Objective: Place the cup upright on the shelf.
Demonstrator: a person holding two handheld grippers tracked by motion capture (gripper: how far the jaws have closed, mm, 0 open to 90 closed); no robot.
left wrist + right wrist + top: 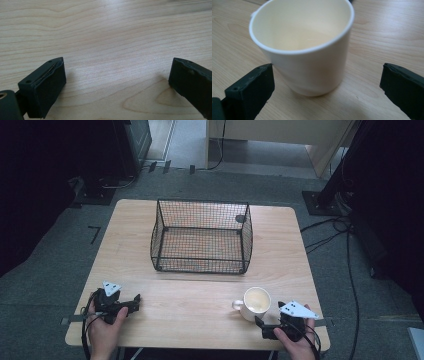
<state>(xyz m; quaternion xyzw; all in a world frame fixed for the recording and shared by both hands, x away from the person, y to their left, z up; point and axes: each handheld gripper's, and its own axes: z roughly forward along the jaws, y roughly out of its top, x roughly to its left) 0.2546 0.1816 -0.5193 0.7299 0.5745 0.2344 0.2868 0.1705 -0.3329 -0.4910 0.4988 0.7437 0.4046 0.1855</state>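
High view: left tool (131, 304) and right tool (263, 327) held in hands at near bench (200, 310) edge; cup (256, 303) upright just beside right tool, wire basket (201, 236) beyond at mid-bench. Left gripper view: jaws spread over bare wood. Right gripper view: jaws spread either side of cup (307, 52), not touching it.

White mug (307, 50) — upright, empty — near wire basket (201, 236)
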